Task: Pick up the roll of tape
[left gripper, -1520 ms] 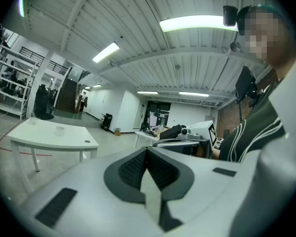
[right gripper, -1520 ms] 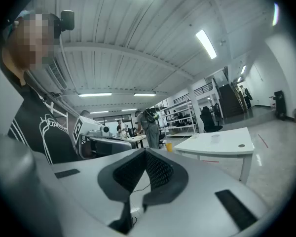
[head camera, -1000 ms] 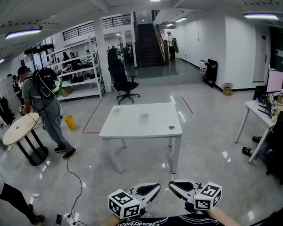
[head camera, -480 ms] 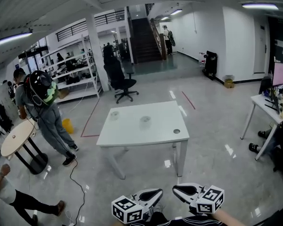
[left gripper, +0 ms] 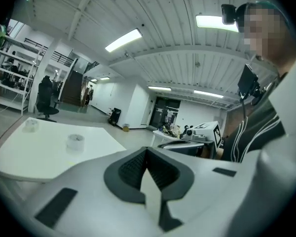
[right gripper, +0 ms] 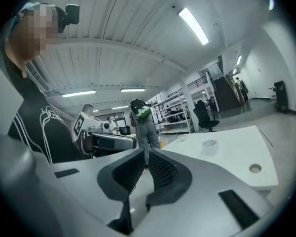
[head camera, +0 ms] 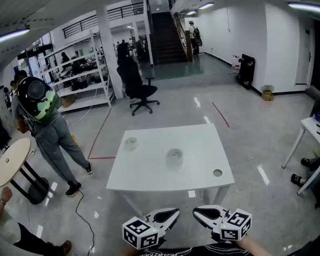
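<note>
we see the roll of tape (head camera: 174,157) lying flat near the middle of the white table (head camera: 149,175), its hole facing up, axis upright; it looks pale and translucent. our left gripper (head camera: 172,214) and right gripper (head camera: 199,213) hang short of the near edge, both with fingers pressed together, empty.

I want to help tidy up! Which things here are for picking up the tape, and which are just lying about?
For the job: roll of tape, white table, left gripper, right gripper.
Just lying about: office chair, round table, shelves, small clear thing farther back.
</note>
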A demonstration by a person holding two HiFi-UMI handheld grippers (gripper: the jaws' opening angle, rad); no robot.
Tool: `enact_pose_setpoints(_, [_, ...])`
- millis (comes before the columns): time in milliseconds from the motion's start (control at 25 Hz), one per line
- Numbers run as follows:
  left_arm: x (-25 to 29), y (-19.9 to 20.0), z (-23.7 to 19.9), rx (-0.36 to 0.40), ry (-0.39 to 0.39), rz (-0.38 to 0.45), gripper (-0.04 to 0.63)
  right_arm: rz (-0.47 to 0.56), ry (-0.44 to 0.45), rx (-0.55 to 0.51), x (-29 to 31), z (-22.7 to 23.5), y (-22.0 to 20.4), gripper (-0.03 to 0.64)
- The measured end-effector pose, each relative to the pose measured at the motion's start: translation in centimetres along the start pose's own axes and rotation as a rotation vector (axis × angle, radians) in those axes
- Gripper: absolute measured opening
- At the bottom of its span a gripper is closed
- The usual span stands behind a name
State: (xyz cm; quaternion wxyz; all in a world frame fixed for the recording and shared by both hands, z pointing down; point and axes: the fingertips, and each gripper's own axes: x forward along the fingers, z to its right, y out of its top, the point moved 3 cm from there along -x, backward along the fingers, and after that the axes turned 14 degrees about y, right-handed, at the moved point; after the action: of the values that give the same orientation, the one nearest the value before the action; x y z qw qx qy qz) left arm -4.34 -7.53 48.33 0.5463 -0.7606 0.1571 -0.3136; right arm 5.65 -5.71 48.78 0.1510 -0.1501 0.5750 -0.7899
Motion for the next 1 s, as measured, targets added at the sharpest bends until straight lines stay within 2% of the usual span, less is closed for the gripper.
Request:
enact_pose_setpoints(200, [2.4, 2.9, -5.0, -0.005, 0.007, 0.017, 0.003, 0.070, 0.059, 0.035, 3.2, 3.6, 3.0, 0.015])
enact_pose_setpoints(400, [5.4, 4.0, -8.1, -0.032, -0.001, 0.024, 0.003, 0.019, 0.013, 0.015, 4.2, 7.9, 3.0, 0.015])
enact_pose_setpoints(680, [9.4, 5.6, -12.6, -0.068, 0.044, 0.011, 0.003, -0.029, 0.060, -0.004, 7.0, 14.2, 4.7, 0.015])
enact_pose_setpoints(1000, [14.5, 6.2, -16.6, -0.103, 0.067, 0.005, 0.003, -0.092, 0.122, 0.001, 9.7, 20.6, 4.6, 0.015])
